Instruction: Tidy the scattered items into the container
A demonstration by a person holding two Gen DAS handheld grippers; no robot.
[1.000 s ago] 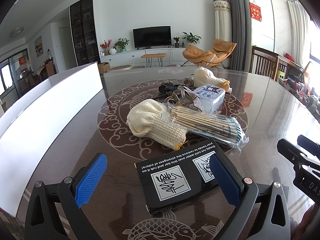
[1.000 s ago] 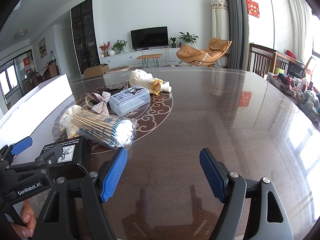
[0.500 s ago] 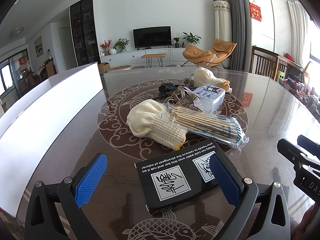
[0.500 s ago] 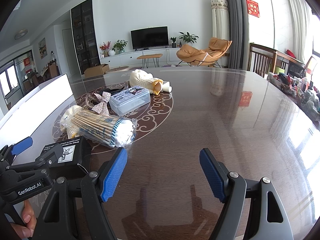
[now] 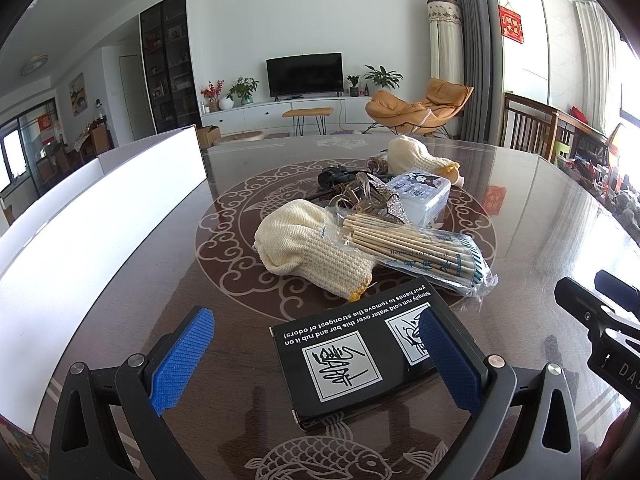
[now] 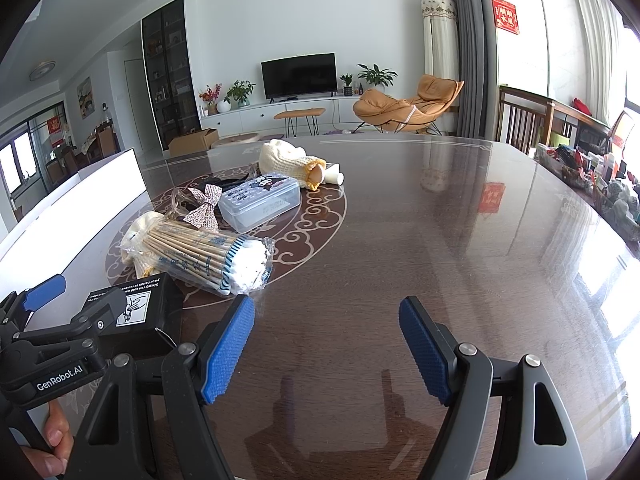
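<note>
Left tool (image 5: 316, 356) wide open w/ black box (image 5: 360, 344) "rub it on" between pads, right tool (image 6: 326, 350) open, empty

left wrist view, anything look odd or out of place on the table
Nothing is spilled or broken. The black box lies skewed between the open fingers of the left gripper, its print upside down to the camera. The bag of sticks leans on a knitted glove.
</note>
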